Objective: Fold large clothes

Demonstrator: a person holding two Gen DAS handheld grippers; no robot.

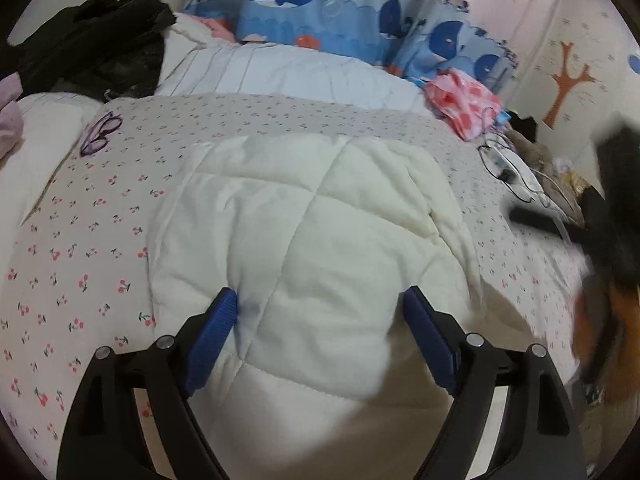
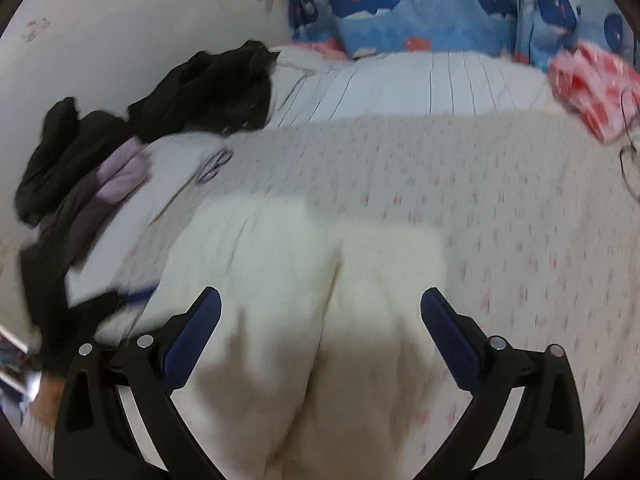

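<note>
A cream quilted garment (image 1: pixel 304 232) lies folded on the cherry-print bed sheet (image 1: pixel 80 248). My left gripper (image 1: pixel 320 304) is open, its blue pads on either side of the garment's near bulge. The left pad (image 1: pixel 220 320) touches the cloth. In the right wrist view the same cream garment (image 2: pixel 304 264) lies under my right gripper (image 2: pixel 320 304), which is open and blurred by motion. The right gripper shows as a dark blur (image 1: pixel 600 224) at the right edge of the left wrist view.
Black clothes (image 1: pixel 96 40) and lilac cloth (image 2: pixel 120 176) pile at the bed's left. Purple glasses (image 1: pixel 100 132) lie on the sheet. A pink patterned cloth (image 1: pixel 464 104), wire glasses (image 1: pixel 504 164) and whale-print curtain (image 1: pixel 320 4) are at the back right. A white striped quilt (image 1: pixel 280 72) lies behind.
</note>
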